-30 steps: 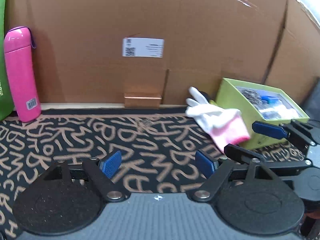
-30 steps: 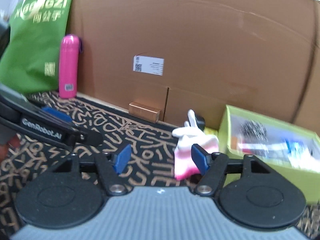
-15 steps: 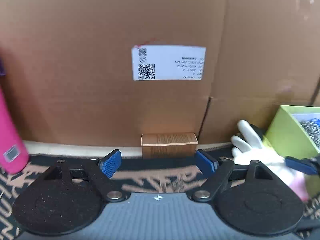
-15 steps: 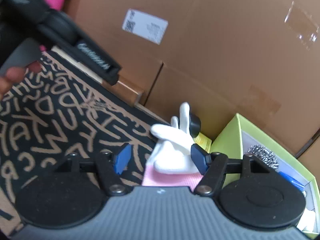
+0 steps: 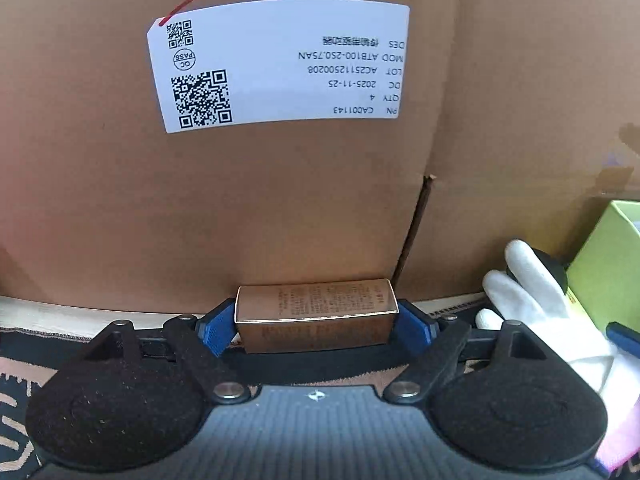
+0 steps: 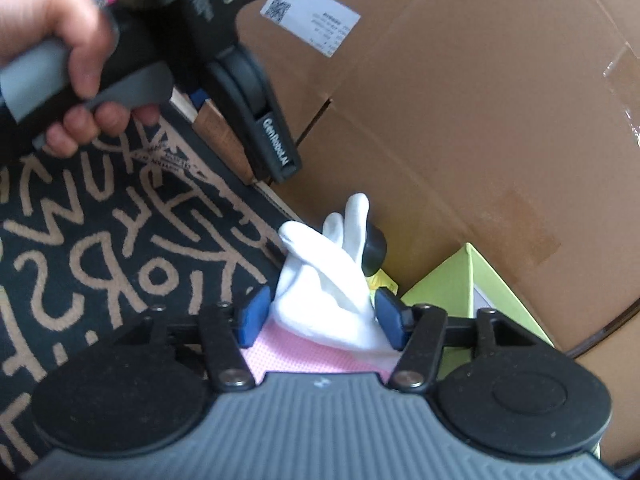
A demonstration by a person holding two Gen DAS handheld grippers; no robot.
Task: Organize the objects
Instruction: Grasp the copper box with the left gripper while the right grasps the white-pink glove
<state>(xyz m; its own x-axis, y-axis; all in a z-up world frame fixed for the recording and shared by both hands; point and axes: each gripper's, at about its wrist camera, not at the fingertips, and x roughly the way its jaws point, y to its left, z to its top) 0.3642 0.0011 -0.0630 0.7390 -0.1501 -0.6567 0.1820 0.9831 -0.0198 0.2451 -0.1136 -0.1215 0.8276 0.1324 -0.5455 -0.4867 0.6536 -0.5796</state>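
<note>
A small copper-brown carton (image 5: 316, 318) lies at the foot of the cardboard wall. My left gripper (image 5: 316, 326) is open with its blue pads on either side of the carton, close to its ends. A white and pink glove (image 6: 328, 292) lies on the patterned mat beside a lime green box (image 6: 472, 280). My right gripper (image 6: 322, 316) is open and straddles the glove, pads on either side. The glove also shows in the left wrist view (image 5: 544, 312). A black-capped object (image 6: 374, 250) lies behind the glove.
A big cardboard wall (image 5: 280, 200) with a white label (image 5: 280, 64) stands right behind the carton. The black mat with tan letters (image 6: 100, 248) covers the surface. The person's hand and left gripper body (image 6: 160, 40) fill the upper left of the right wrist view.
Both grippers have moved forward. The left one has closed in on the carton until its pads flank it. The right one has come down around the glove.
</note>
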